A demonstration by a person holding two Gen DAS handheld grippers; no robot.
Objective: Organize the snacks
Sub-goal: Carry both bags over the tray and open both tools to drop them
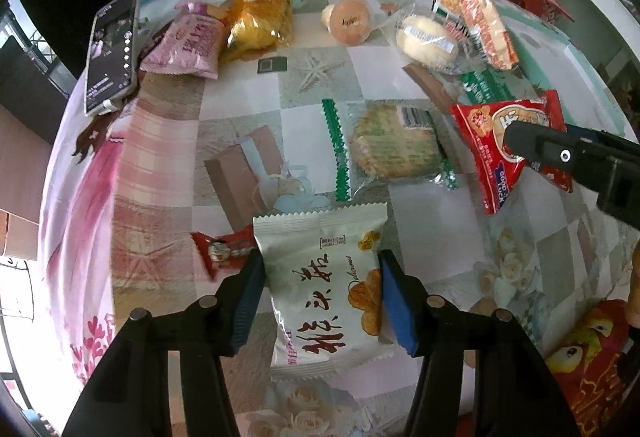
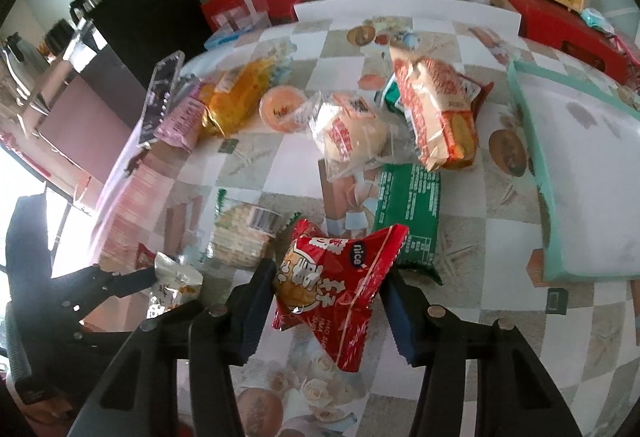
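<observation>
My left gripper [image 1: 322,287] is shut on a white snack packet [image 1: 326,285] with dark red lettering, held above the table. It also shows in the right wrist view [image 2: 172,287]. My right gripper [image 2: 330,285] is shut on a red snack packet [image 2: 334,287], lifted off the table; it also shows in the left wrist view [image 1: 512,141]. Other snacks lie on the table: a round cracker in a green-edged wrapper [image 1: 390,145], a pink packet [image 1: 188,45], a yellow bag [image 1: 260,17], a wrapped bun [image 2: 348,133], an orange-and-white packet [image 2: 438,113] and a green packet [image 2: 408,209].
A phone [image 1: 112,53] leans at the table's left edge. A white tray with a teal rim [image 2: 576,173] lies at the right. A small red candy [image 1: 224,249] lies left of my left gripper. Red boxes [image 2: 560,21] and clutter stand behind the table.
</observation>
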